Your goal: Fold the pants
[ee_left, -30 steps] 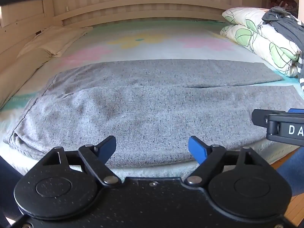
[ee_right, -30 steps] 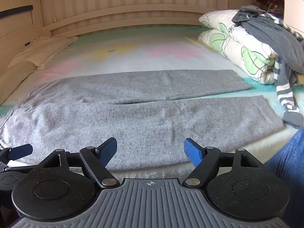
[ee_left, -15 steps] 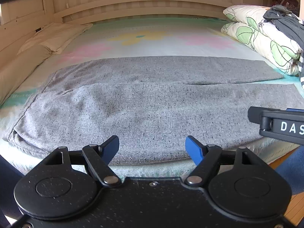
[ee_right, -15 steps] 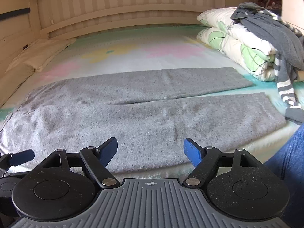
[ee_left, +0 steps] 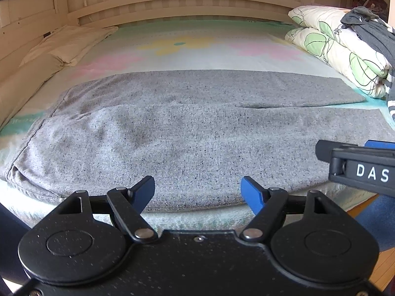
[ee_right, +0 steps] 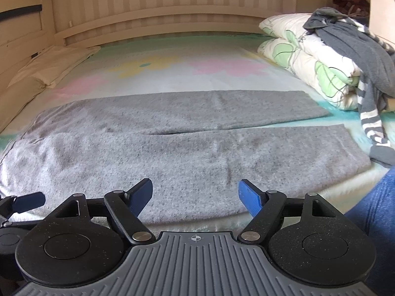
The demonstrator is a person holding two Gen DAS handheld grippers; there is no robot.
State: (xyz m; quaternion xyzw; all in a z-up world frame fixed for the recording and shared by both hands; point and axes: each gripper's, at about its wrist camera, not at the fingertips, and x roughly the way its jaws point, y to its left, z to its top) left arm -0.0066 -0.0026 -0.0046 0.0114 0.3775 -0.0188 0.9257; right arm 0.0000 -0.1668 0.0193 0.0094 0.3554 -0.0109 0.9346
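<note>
Grey knit pants lie flat across the bed, waistband at the left, both legs running to the right; in the right wrist view the same pants show the leg ends at the right. My left gripper hovers open at the near hem of the front leg, nothing between its blue fingers. My right gripper is open too, just short of the front leg's near edge. Its side shows at the right of the left wrist view as the right gripper.
A folded floral quilt with a dark grey striped garment on it sits at the right. A cream pillow lies far left. The wooden headboard backs the bed. A person's blue-jeaned leg stands at the right.
Both grippers have edged slightly forward and lower toward the near edge of the pants. Both stay open and the pants have not moved.
</note>
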